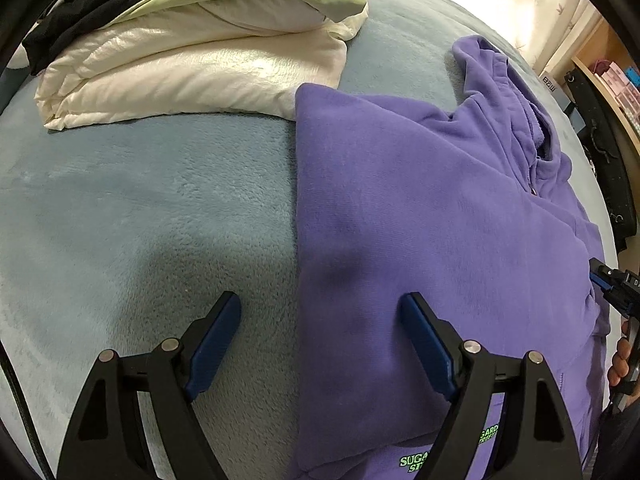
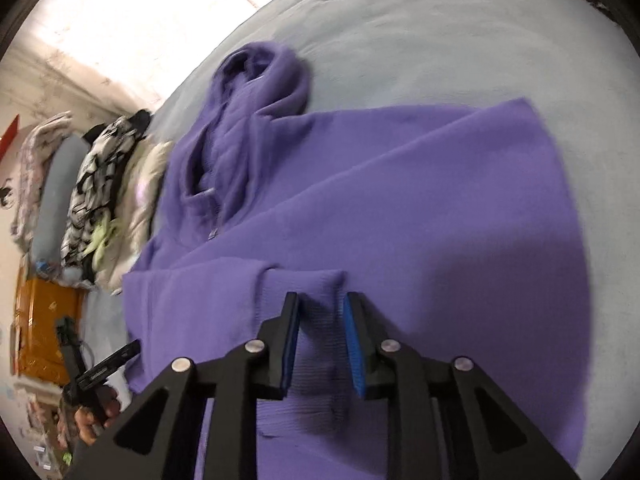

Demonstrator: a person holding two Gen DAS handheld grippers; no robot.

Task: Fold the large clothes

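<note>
Purple hoodie edge between wide-open left gripper fingers, right gripper narrowed around cuff, hood at 11 o'clock

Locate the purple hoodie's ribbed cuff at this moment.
In the right wrist view the ribbed cuff lies at bottom centre, between the pads of the right tool, on top of the purple hoodie spread on the blue-grey blanket.

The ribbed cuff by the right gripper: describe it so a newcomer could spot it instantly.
Start at the purple hoodie spread on the blue-grey blanket. Follow its folded sleeve to the near end. The ribbed cuff sits between the right gripper pads, the only ribbed knit amid smooth fleece.
</note>
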